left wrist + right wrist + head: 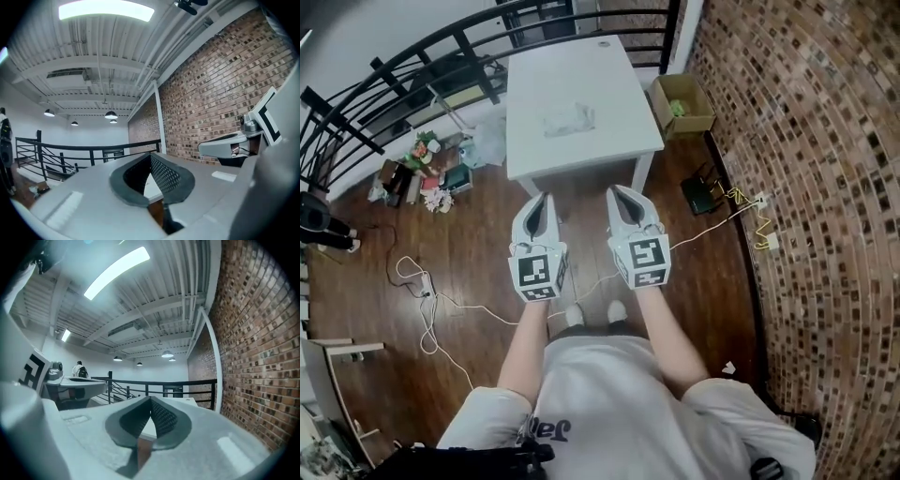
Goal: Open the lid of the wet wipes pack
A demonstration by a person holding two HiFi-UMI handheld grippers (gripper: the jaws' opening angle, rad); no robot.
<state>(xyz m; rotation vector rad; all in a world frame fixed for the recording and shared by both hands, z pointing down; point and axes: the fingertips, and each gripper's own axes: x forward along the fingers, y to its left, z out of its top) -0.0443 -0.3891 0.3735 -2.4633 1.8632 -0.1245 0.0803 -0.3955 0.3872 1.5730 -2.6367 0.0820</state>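
The wet wipes pack [569,120], a pale crinkled packet, lies flat near the middle of the white table [609,141] ahead of me. Both grippers are held level over the wooden floor, short of the table's near edge and apart from the pack. My left gripper [546,198] has its jaws closed tip to tip with nothing between them, and my right gripper [617,191] is shut and empty as well. In the left gripper view the left gripper [150,157] shows meeting pads; the right gripper view shows the same for the right gripper [150,400].
A brick wall [825,169] runs along the right. An open cardboard box [682,105] stands by the table's far right corner. A black railing [394,84] curves behind the table. Clutter [427,169] and white cables [441,300] lie on the floor at left.
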